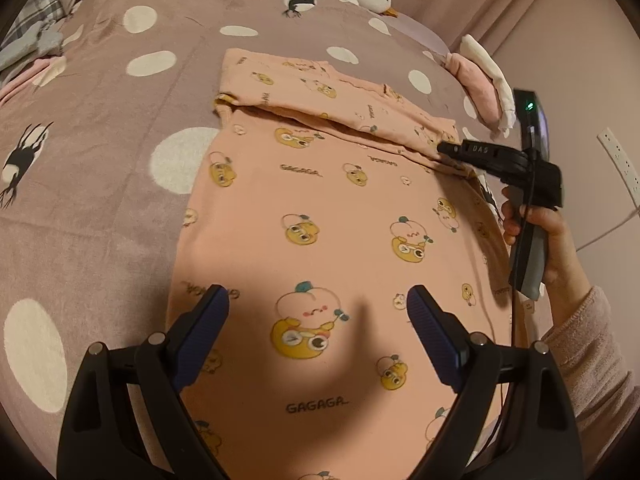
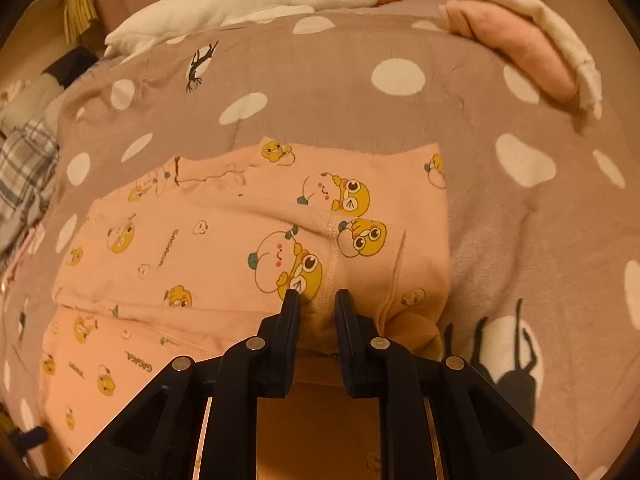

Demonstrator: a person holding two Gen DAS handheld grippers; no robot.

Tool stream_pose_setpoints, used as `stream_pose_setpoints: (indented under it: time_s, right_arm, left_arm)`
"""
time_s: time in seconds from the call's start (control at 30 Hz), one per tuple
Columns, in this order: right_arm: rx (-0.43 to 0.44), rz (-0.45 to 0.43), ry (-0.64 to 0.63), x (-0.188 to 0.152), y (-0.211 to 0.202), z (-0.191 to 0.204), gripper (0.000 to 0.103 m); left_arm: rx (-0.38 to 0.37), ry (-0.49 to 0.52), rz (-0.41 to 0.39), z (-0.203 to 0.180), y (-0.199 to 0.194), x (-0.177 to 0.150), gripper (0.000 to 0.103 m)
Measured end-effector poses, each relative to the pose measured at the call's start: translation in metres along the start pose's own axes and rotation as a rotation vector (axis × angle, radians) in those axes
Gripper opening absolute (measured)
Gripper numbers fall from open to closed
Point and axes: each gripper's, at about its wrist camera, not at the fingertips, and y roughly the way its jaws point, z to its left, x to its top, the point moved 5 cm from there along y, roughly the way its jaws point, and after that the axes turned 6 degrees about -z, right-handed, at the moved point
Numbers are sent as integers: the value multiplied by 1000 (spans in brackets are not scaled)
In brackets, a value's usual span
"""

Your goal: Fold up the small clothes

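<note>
A pink garment printed with yellow cartoon figures (image 1: 320,208) lies spread on the bed, its far end folded over. My left gripper (image 1: 318,304) hovers open above its near part, holding nothing. My right gripper (image 2: 317,298) is shut on the folded edge of the pink garment (image 2: 280,220), pinching a bunch of cloth between the fingers. In the left wrist view the right gripper (image 1: 442,148) shows at the garment's right edge, held by a hand.
The bed has a mauve cover with white spots (image 1: 100,160). A white goose plush (image 2: 248,0) lies at the far edge. A folded pink and white pile (image 2: 520,48) sits at the far right. Plaid cloth (image 2: 24,168) lies at the left.
</note>
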Motion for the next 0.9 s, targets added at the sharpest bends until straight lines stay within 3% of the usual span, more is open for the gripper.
stream_pose_setpoints:
  time_s: [0.1,0.2,0.27,0.4,0.53,0.67,0.7,0.73,0.8,0.9]
  right_arm:
    - [64,-44,-28,3,-12,12,17]
    - [78,-5,6,-4,-1,9,17]
    - [86,18,36,-13,10,6,17]
    - [139,-41,106,-20,7,0,17]
    - [165,-43,125,-19,6,-2,17]
    - [179,-41,117,-18,5,-3,17]
    - [183,-41,119,-18,5,-4,17]
    - [189,-41,125,-19,5,-4,17]
    - [196,-41,132,-19,5,-5,17]
    - [194,-39,133,-19,4,-5,17]
  left_arm:
    - [-43,36,-38,-12,2,26,91]
    - [-113,36,-87,-20,10,65,91]
    - [-160,-8,-87,-19,21,90,91]
    - [-228,-118,-63,-9,57,133,88]
    - [-275,-221,-28,3,92,160,74]
    - [-222,-275,26,23,121,164,55]
    - [-173,-272,38,31,126,162,45]
    - [-121,-268,46,39,130,160,25]
    - [-81,-272,44,54,131,156,0]
    - [-95,-326,27,74,123,153,4]
